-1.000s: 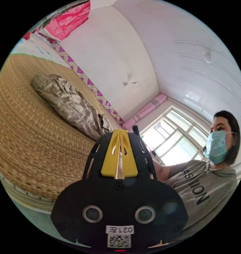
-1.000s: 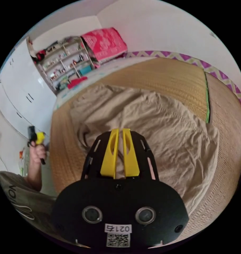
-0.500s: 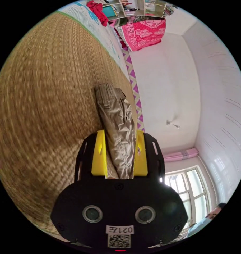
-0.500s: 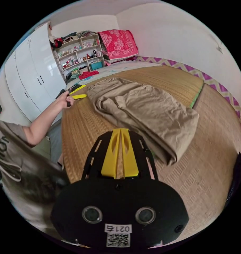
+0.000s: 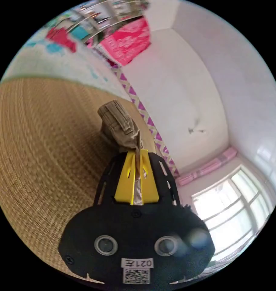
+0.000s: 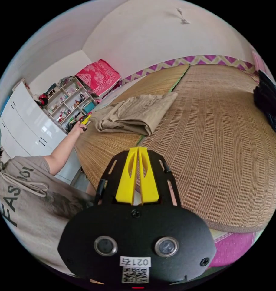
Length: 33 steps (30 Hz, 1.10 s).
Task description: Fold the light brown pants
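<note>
Pinching the light brown pants (image 5: 119, 127) between its yellow jaws, the left gripper (image 5: 138, 154) is now gripping a thin edge of the cloth, where half a second ago its jaws were standing wide on either side of the garment. The fabric is running up from the jaw tips to a bunched, ribbed end just beyond them, lying on the woven straw mat (image 5: 44, 145) that is spreading out to that gripper's left. A white wall with a purple zigzag border is rising past the pants, and a window (image 5: 231, 206) is showing to the gripper's lower right.

The right gripper (image 6: 137, 150) is hanging with its jaws pressed together on nothing, as in the earlier frames. It is sitting farther back from the pants (image 6: 135, 113) than a half second ago: the folded bundle is now lying well ahead of its tips, slightly to their left, across a seam between two mats (image 6: 222, 136). At the far left end of that bundle the person's hand (image 6: 77, 127) is holding the left gripper (image 6: 86, 119) against the cloth; the arm is stretching back toward a grey printed shirt (image 6: 26, 209) at the right gripper's lower left. Shelves (image 6: 68, 103) and a red patterned cloth (image 6: 98, 75) are standing beyond the pants.
</note>
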Each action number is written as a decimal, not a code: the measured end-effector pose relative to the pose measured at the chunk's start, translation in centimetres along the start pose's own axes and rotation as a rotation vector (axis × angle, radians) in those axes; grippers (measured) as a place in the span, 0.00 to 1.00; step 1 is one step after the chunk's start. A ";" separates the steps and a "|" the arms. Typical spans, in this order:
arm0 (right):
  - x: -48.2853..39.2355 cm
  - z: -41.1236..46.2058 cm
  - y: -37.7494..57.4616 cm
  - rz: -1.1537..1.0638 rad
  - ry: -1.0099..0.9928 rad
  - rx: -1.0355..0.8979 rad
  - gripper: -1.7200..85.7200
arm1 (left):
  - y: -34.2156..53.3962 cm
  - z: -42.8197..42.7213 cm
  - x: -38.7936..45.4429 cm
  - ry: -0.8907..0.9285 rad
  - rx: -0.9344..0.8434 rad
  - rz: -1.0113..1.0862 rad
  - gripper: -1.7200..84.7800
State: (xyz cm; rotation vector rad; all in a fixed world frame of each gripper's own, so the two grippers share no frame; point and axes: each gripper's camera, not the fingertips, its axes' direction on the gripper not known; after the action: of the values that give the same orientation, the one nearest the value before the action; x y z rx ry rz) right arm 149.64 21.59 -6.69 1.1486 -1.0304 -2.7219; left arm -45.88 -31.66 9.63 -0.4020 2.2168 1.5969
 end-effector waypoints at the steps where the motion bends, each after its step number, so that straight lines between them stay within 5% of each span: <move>1: 0.8 -0.4 0.9 0.013 0.006 0.001 0.01 | -0.3 0.2 7.5 -0.041 0.002 0.158 0.01; 8: 4.3 0.5 6.3 0.052 -0.019 -0.025 0.01 | 14.5 10.5 49.6 -0.224 -0.083 1.041 0.01; 12: 6.1 0.5 9.4 0.084 -0.043 0.002 0.01 | 26.9 20.5 59.8 -0.240 -0.249 1.331 0.01; 16: 8.5 0.8 13.1 0.138 -0.062 0.013 0.01 | 42.6 36.1 59.7 -0.409 -0.706 1.626 0.01; 22: 10.9 0.5 16.9 0.159 -0.071 0.034 0.01 | 41.3 36.6 63.3 -0.339 -0.592 1.562 0.03; 27: 12.3 2.1 18.0 0.155 -0.083 0.039 0.01 | 40.1 37.8 61.8 -0.258 -0.653 1.613 0.04; 33: 10.9 5.1 14.6 0.019 -0.054 0.076 0.01 | 35.0 39.9 59.3 -0.118 -0.817 1.398 0.03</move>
State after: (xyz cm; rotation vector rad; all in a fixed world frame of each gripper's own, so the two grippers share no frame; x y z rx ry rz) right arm 135.01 10.24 -2.56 1.0745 -1.1549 -2.7362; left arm -108.53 16.56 0.44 1.3215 1.5422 2.9932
